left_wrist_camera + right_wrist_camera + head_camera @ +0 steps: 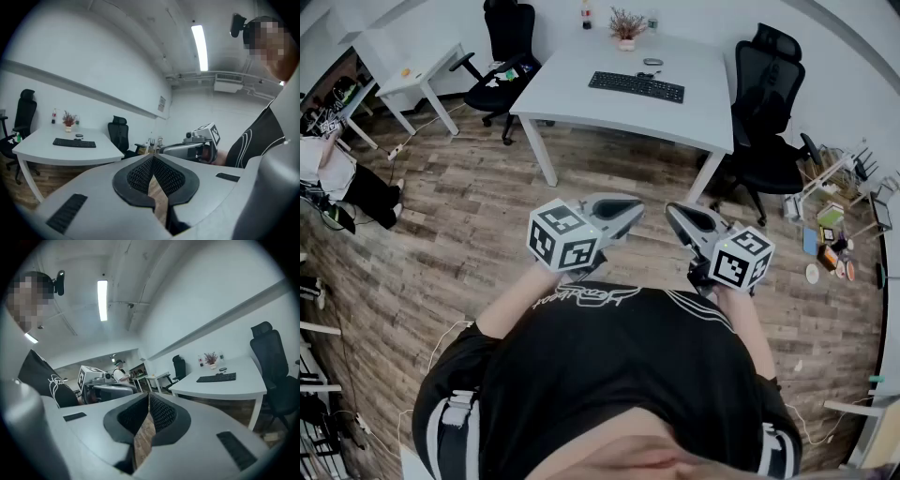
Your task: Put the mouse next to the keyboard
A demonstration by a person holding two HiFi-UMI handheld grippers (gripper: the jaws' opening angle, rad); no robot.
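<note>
The left tongs (pixel 630 210) are pressed together at the tips with nothing between them. The left gripper view shows the two black ribbed pads meeting at a point, with only a sliver of wooden floor (pixel 487 216) visible behind. The right tongs (pixel 673 214) are likewise pressed together and empty. Both are held at chest height in front of a person in a black shirt (pixel 609 375). Their tips angle toward each other, close but apart, and a marker cube sits at the back of each.

Well beyond the tongs, across a stretch of floor, stands a white worktop (pixel 581 84). A black keyboard (pixel 636 86) lies on it, roughly in the middle. The mouse (pixel 652 62), small and dark, lies on the same worktop just beyond the keyboard's far edge, toward its right half. Whether the two touch cannot be made out. Farther back on the worktop is a small potted plant (pixel 626 26) and a bottle (pixel 586 14).

A black office chair (pixel 508 42) stands at the worktop's left end. Another black chair (pixel 764 112) stands at its right side. A smaller white table (pixel 417 75) stands off to the left.
</note>
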